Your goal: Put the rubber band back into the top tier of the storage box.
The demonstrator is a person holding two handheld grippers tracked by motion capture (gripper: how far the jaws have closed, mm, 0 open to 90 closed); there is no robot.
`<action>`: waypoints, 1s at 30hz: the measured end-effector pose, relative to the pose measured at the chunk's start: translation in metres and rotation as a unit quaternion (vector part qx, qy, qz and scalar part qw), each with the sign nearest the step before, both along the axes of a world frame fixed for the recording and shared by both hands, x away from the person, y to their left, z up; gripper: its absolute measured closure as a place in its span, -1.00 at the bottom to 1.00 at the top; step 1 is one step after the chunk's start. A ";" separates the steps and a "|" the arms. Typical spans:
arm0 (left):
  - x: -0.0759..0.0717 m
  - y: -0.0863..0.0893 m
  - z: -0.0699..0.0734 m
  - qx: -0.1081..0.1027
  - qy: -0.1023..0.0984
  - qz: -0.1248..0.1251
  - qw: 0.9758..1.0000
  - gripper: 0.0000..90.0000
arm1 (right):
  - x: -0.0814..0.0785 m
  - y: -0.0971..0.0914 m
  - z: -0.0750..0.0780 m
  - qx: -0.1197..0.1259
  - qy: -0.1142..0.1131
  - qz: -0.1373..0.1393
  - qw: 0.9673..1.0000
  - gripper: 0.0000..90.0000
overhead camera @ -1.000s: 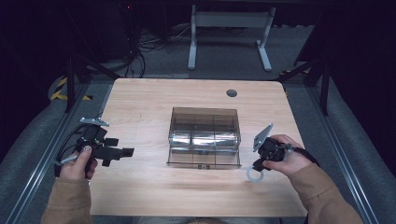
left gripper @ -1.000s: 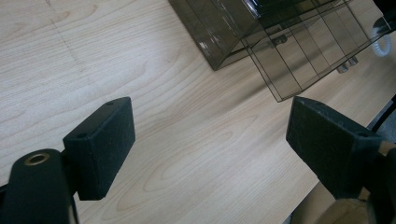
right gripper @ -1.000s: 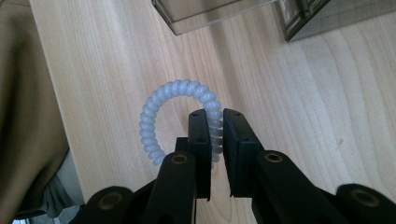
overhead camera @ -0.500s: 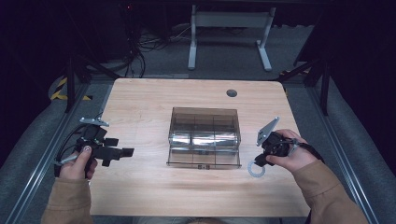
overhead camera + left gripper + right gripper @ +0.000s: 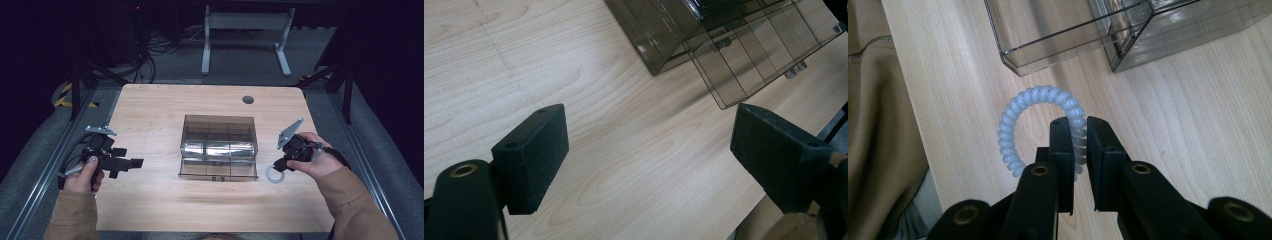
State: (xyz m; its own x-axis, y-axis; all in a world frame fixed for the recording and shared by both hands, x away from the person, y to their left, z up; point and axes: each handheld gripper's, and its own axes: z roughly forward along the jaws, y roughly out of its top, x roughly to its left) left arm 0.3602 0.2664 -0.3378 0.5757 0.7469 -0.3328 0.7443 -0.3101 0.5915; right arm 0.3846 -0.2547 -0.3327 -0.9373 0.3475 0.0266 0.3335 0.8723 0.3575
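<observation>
A pale blue spiral hair tie (image 5: 1018,125) hangs off the table from my right gripper (image 5: 1079,131), whose jaws are shut on one side of its ring. From above, the hair tie (image 5: 274,175) dangles below that gripper (image 5: 280,165), just right of the smoky clear plastic organizer box (image 5: 218,145) at the table's middle, whose lid (image 5: 217,170) lies open flat toward the person. My left gripper (image 5: 136,163) is held level at the table's left, open wide with nothing between its pads (image 5: 531,155), pointing toward the box (image 5: 724,45).
The box stands on a light wood table (image 5: 150,115) with a round cable hole (image 5: 248,99) at the back. A white desk frame (image 5: 245,37) stands on the dark floor behind. The person's tan sleeve (image 5: 878,125) lies close to the right gripper.
My right gripper has risen a little with the hair tie, lifting it above the table. The left gripper has stayed where it was.
</observation>
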 end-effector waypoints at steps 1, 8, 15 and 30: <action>0.000 0.000 0.000 0.000 0.000 0.000 1.000 -0.64 | -0.001 0.000 0.002 -0.003 0.004 -0.008 1.000 0.85; 0.000 0.000 0.000 0.000 0.000 -0.001 1.000 -0.64 | 0.001 0.000 0.009 0.004 -0.010 -0.004 1.000 0.85; 0.000 0.000 0.000 0.002 0.001 0.001 1.000 -0.64 | 0.003 0.001 0.018 0.014 -0.017 -0.003 1.000 0.85; 0.000 0.000 0.000 0.000 0.000 -0.001 1.000 -0.64 | 0.007 0.018 0.032 0.021 -0.026 0.012 0.999 0.85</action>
